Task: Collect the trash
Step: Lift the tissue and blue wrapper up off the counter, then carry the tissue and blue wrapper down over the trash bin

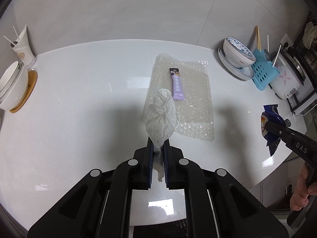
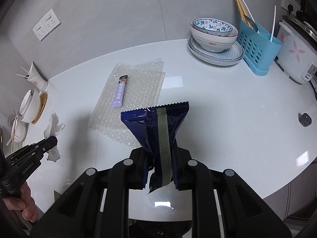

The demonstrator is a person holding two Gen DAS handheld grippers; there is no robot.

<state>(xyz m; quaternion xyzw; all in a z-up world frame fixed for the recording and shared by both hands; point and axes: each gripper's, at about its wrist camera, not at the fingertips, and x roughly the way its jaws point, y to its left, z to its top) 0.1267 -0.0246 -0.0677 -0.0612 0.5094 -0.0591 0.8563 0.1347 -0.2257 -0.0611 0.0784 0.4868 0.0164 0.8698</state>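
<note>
Left gripper (image 1: 158, 148) clamped on crumpled tissue (image 1: 160, 117); right gripper (image 2: 161, 158) pinching blue wrapper (image 2: 158, 127). 2 pieces lifted. Ahead of both: purple sachet (image 1: 177, 84) and bubble wrap (image 1: 190, 103), uncollected.

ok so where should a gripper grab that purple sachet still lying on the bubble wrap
Take the purple sachet across its narrow width near the middle, coming from above. It lies flat on the bubble wrap, long and slim, so its long edges are the only sides a gripper could probably span. The soft wrap underneath may let the fingers dig under those edges.
</note>
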